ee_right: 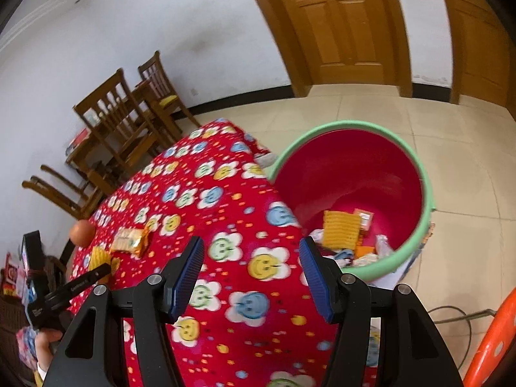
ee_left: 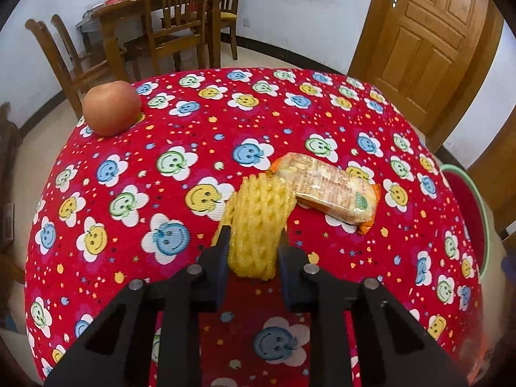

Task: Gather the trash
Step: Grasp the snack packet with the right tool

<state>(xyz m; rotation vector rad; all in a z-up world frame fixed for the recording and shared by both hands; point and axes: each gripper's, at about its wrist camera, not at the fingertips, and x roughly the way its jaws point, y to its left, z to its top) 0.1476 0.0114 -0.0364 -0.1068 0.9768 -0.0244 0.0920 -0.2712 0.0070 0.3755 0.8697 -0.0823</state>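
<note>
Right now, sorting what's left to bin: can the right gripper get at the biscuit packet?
Probably yes. The right gripper stands open and empty, and only bare tablecloth lies between it and the biscuit packet.

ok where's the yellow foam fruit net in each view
Left wrist: the yellow foam fruit net sits low centre, pinched between the left claw fingers, touching the cracker packet.
Right wrist: same net at far left, low, beside the left claw's black finger.
Shared landmark: the apple at the table's edge.
</note>
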